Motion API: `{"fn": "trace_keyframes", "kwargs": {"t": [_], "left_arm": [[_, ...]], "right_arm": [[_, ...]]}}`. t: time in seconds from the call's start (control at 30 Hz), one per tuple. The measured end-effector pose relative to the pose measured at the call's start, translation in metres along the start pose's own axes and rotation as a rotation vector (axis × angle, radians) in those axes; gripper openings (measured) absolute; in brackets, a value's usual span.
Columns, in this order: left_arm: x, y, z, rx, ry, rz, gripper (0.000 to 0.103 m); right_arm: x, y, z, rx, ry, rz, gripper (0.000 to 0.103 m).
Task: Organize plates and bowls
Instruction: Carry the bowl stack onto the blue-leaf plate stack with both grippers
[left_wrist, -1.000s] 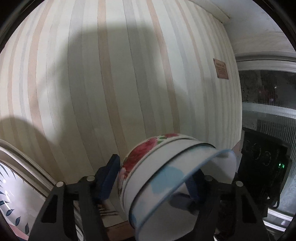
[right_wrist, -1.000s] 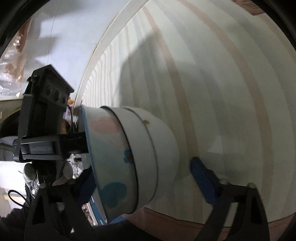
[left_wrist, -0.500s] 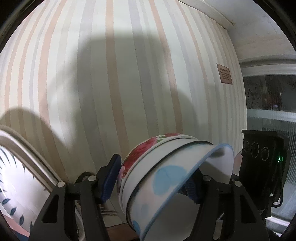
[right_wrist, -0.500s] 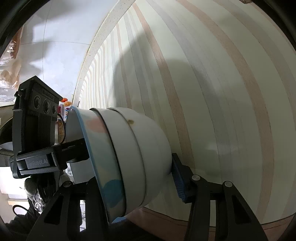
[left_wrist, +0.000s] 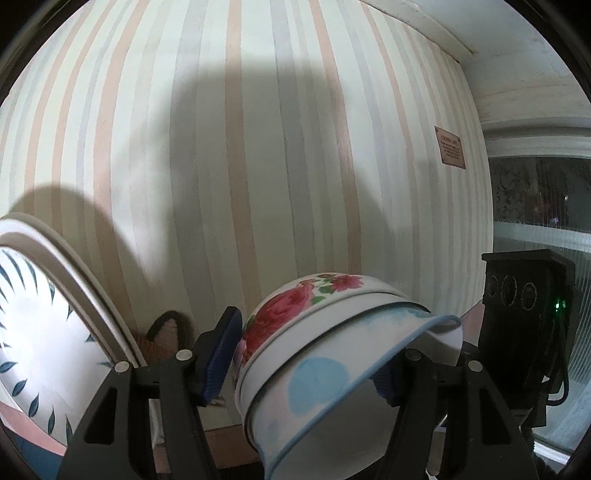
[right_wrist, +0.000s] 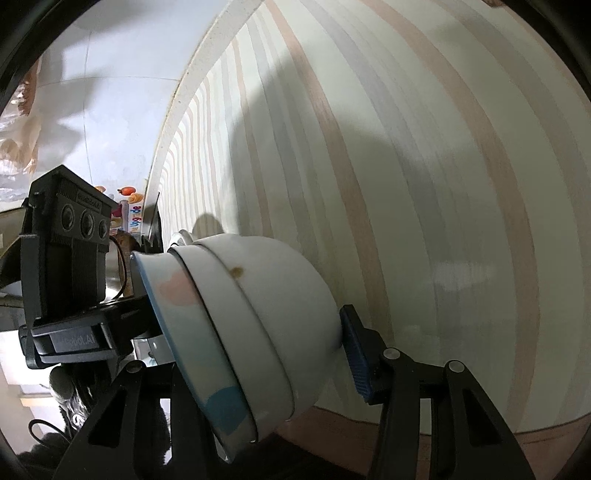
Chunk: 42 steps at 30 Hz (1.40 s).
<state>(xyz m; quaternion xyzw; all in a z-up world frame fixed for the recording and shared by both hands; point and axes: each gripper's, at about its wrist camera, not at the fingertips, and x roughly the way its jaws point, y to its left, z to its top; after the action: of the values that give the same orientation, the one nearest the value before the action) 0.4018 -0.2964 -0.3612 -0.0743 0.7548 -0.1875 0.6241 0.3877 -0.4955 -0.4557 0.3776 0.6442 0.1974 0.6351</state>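
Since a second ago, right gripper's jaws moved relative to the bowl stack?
Yes. The right gripper has closed: its blue pad, formerly apart from the bowl stack, now touches the outermost bowl.

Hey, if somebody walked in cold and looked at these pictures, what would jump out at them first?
Probably the nested stack of bowls tipped on its side low in the middle, the rose-patterned bowl outermost and a blue-rimmed bowl innermost. The left gripper and right gripper straddle it from opposite sides. Behind rises a striped wall, and a leaf-patterned plate leans at the far left.
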Motion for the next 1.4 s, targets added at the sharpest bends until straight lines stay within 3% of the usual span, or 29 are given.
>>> {"fn": "trace_keyframes", "kwargs": {"t": [0.27, 0.53, 1.1, 1.4], "left_arm": [[-0.019, 0.0, -0.001, -0.01, -0.003, 0.005, 0.061], [-0.052, 0.022, -0.009, -0.019, -0.004, 0.001, 0.061], [-0.112, 0.129, -0.021, -0.132, -0.081, -0.016, 0.061], [-0.111, 0.18, -0.025, -0.217, -0.089, -0.024, 0.061]], "right_arm": [[0.002, 0.022, 0.006, -0.018, 0.017, -0.003, 0.052], [0.013, 0.062, 0.005, -0.042, 0.051, -0.003, 0.052], [0.092, 0.158, 0.003, -0.152, 0.137, -0.004, 0.052], [0.142, 0.18, 0.007, -0.197, 0.198, -0.017, 0.052]]}}
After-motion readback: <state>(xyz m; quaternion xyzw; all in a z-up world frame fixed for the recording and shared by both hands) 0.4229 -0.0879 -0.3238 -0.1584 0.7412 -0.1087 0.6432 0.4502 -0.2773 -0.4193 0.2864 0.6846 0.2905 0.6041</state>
